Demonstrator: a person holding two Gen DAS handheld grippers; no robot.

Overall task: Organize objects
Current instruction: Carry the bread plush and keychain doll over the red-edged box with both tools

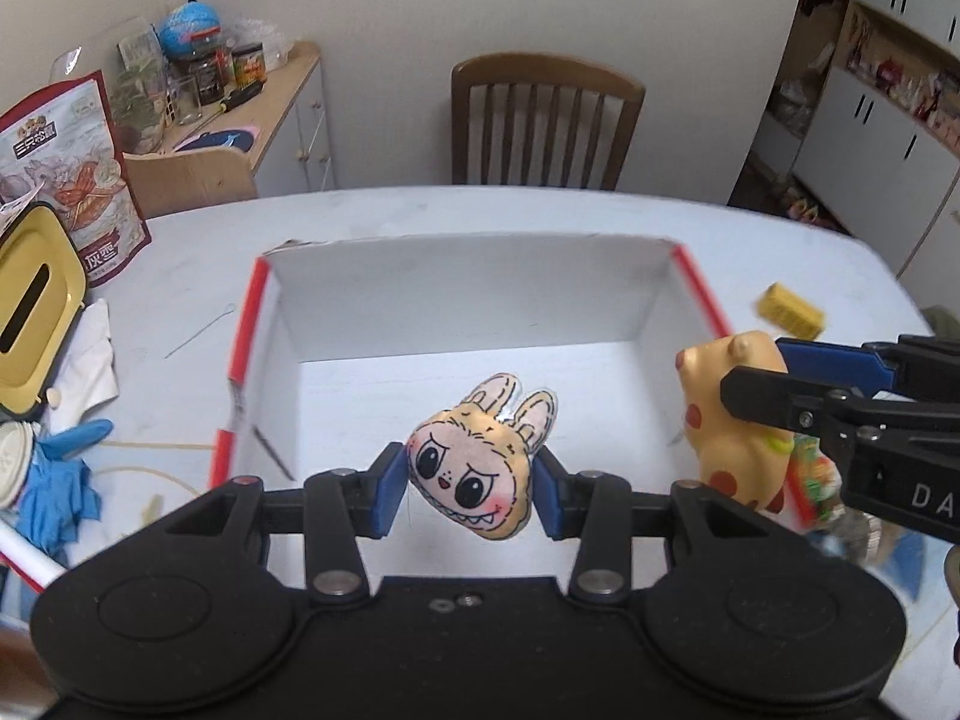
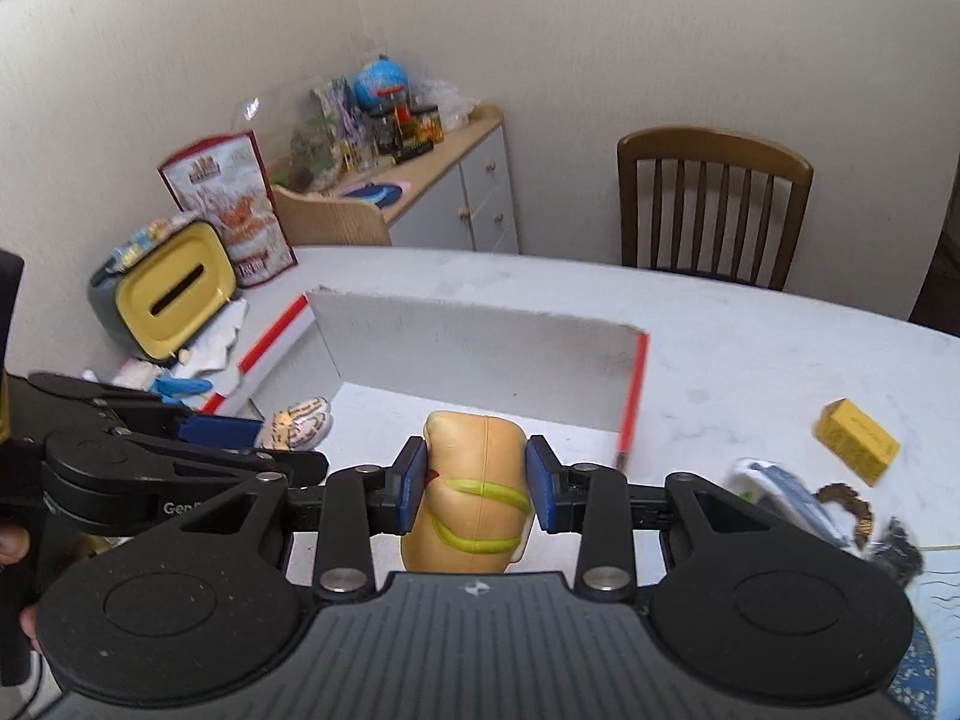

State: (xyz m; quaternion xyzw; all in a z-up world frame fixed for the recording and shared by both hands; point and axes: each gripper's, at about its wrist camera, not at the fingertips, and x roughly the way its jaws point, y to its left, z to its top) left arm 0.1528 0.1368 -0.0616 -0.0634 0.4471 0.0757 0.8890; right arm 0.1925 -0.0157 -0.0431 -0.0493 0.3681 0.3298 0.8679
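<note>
My left gripper (image 1: pixel 471 489) is shut on a flat plush head with rabbit ears and big eyes (image 1: pixel 477 462), held over the near part of an open white box with red edges (image 1: pixel 468 294). My right gripper (image 2: pixel 474 483) is shut on a yellow animal figure with red spots and a green cord (image 2: pixel 474 480), at the box's right wall (image 2: pixel 633 396). In the left wrist view that figure (image 1: pixel 729 420) hangs at the right, with the right gripper's black fingers (image 1: pixel 780 402) across it. The plush head (image 2: pixel 297 423) shows at the left of the right wrist view.
A yellow block (image 2: pixel 855 441) lies on the white table to the right of the box, near a wrapper (image 2: pixel 786 495) and dark bits. At the table's left are a yellow-lidded tissue box (image 1: pixel 33 312), a snack bag (image 1: pixel 72 174) and blue gloves (image 1: pixel 54 480). A wooden chair (image 1: pixel 540 120) stands beyond the table.
</note>
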